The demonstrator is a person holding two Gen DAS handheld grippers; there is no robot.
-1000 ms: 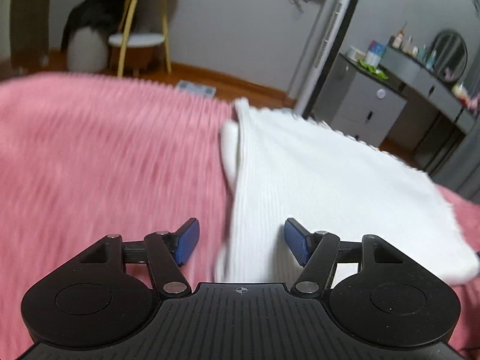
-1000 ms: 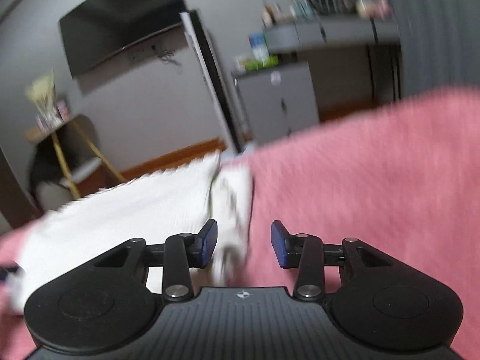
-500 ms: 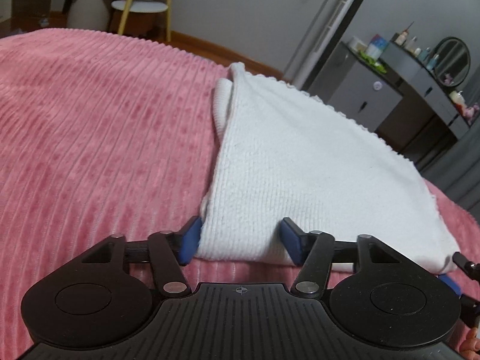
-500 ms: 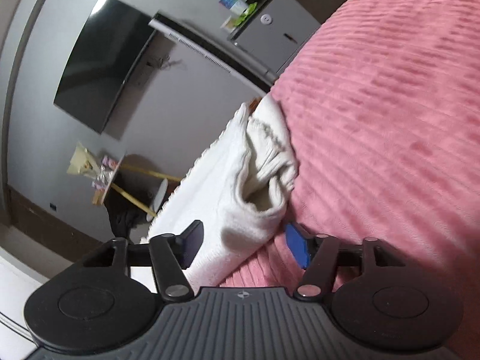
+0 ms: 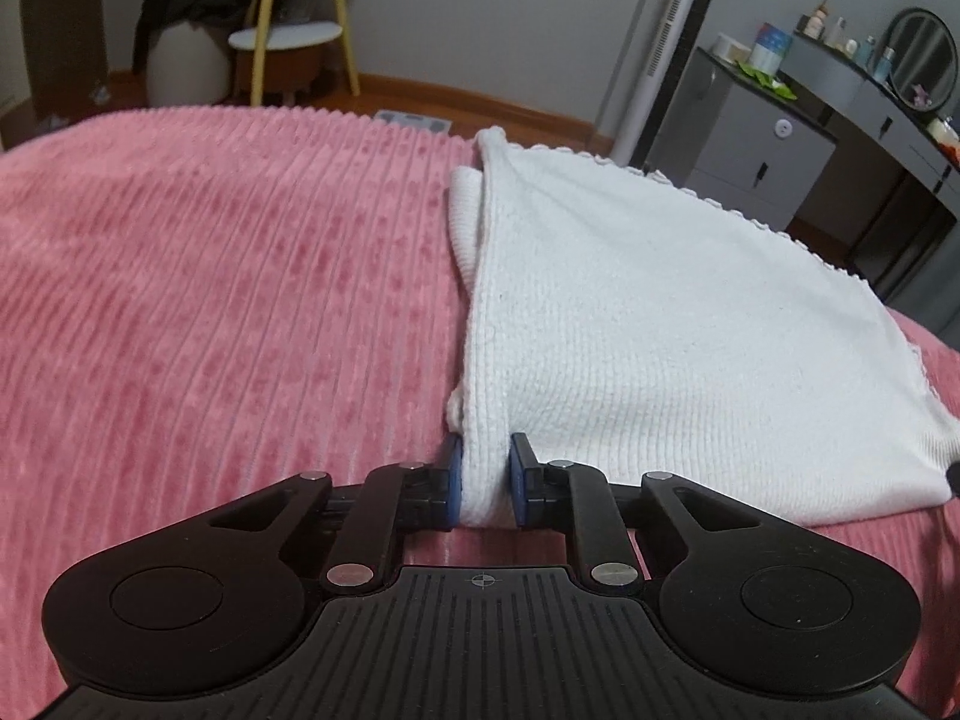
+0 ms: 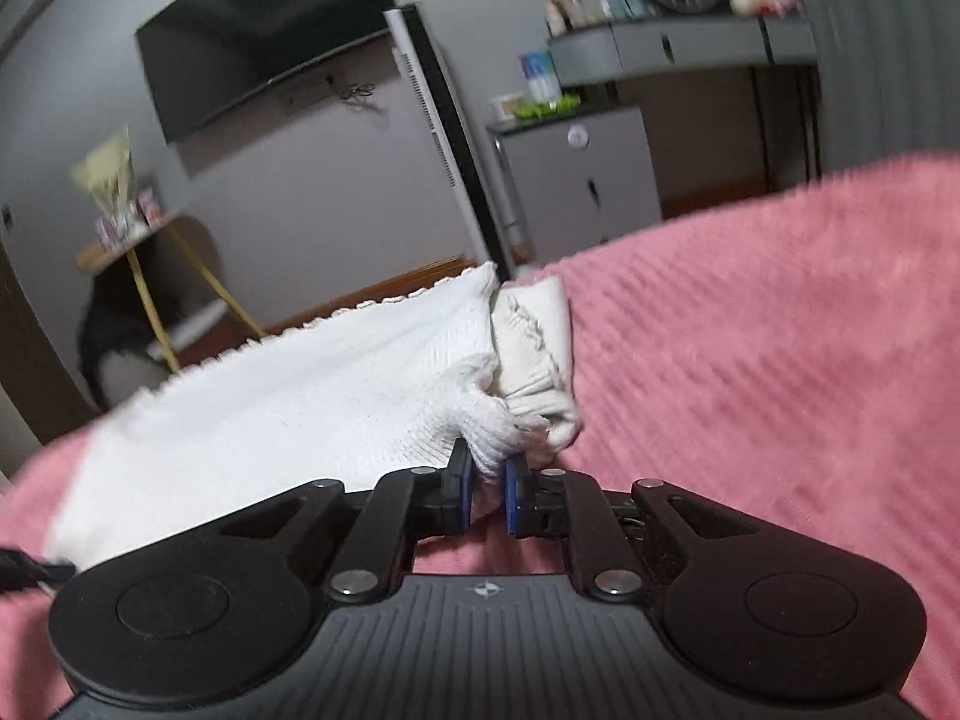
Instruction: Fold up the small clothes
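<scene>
A white knitted garment (image 5: pixel 660 330) lies folded on the pink ribbed blanket (image 5: pixel 210 300). My left gripper (image 5: pixel 486 489) is shut on the garment's near left corner, the blue pads pinching the folded edge. In the right wrist view the same garment (image 6: pixel 300 396) stretches left, with a bunched sleeve or cuff (image 6: pixel 534 348) at its right end. My right gripper (image 6: pixel 487 495) is shut on the near right corner of the garment, and the cloth bunches just past the pads.
The pink blanket (image 6: pixel 750 360) covers the bed in both views. Beyond the bed's far edge are a grey cabinet (image 5: pixel 756 150), a tall white tower fan (image 5: pixel 660 42), a yellow-legged stand (image 5: pixel 282 42) and a wall television (image 6: pixel 264 54).
Both grippers were open around the garment's near corners and have closed on the cloth. The right view has tilted back to level.
</scene>
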